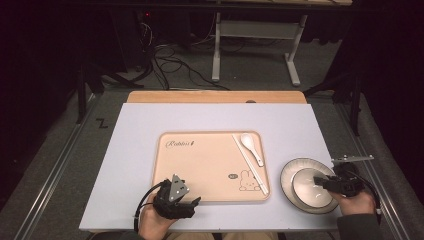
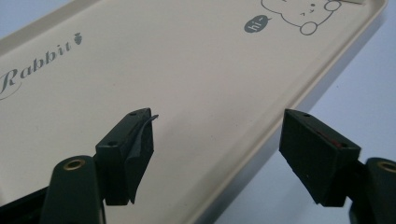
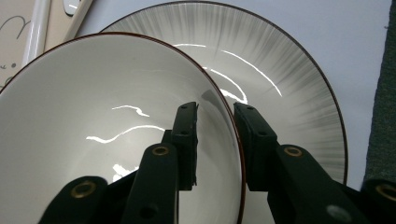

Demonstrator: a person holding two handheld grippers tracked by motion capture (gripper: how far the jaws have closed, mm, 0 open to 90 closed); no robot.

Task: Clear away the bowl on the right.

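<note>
Beige plastic marks our landmark, the tray (image 1: 210, 167), lying in the middle of the pale bench (image 1: 140, 125) with "Rabbit" printed near its far left corner and a small rabbit drawing near its near right corner. At the tray's near left corner we see the left hand-held gripper (image 1: 192, 204), held in a hand (image 1: 152, 222); in the left gripper view its jaws stand spread wide apart, one over the tray's floor and the other over the bench just outside the rim, holding nothing. Along the tray's right side lie a pair of pale chopsticks (image 1: 250, 164) and, just beside them toward the far right corner, a white spoon (image 1: 250, 146).

To the right of the tray, apart from its rim, sits a grey streaked plate (image 1: 292, 167) with a white bowl (image 1: 307, 186) resting on it. The right hand-held gripper (image 1: 320, 181) comes in from the side of the bowl away from the tray; in the right gripper view (image 3: 215, 135) we see its jaws pinching the bowl's dark-edged rim (image 3: 229, 119), one jaw inside the bowl and one outside over the plate (image 3: 289, 88). The bowl looks tipped, its tray-side edge raised.
</note>
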